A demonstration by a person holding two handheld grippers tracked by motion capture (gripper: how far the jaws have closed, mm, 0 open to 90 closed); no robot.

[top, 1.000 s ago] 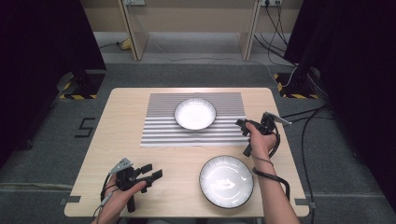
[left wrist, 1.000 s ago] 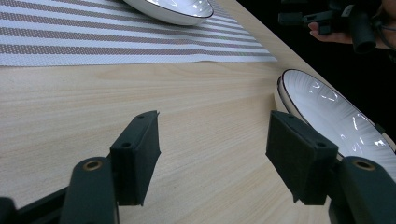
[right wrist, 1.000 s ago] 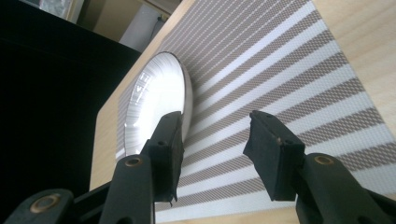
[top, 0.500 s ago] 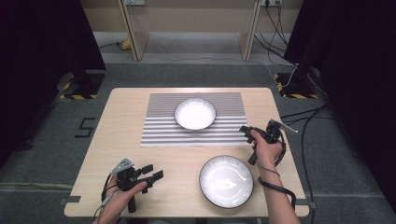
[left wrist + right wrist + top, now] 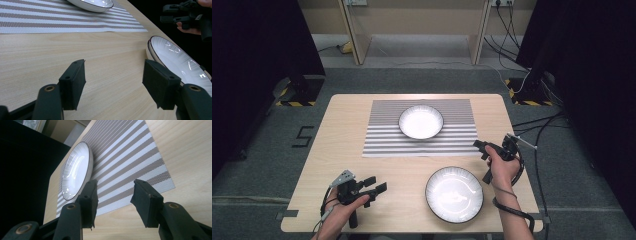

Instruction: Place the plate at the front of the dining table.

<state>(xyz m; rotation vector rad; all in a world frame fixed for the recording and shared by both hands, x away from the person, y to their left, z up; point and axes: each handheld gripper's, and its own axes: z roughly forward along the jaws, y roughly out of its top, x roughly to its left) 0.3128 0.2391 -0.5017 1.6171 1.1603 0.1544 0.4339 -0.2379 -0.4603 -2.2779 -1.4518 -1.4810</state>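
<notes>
My left gripper [image 5: 374, 186] hovers low over the near table [image 5: 337, 150], jaws wide apart, empty. Just right lies the large plate [image 5: 454, 194]. My right gripper [image 5: 482, 147], open and empty, faces the placemat [image 5: 382, 142] bearing the bowl [image 5: 421, 121].

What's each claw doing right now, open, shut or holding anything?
Left claw: open, holding nothing, over bare table beside the near plate.
Right claw: open, holding nothing, aimed at the striped mat and the far plate.
</notes>
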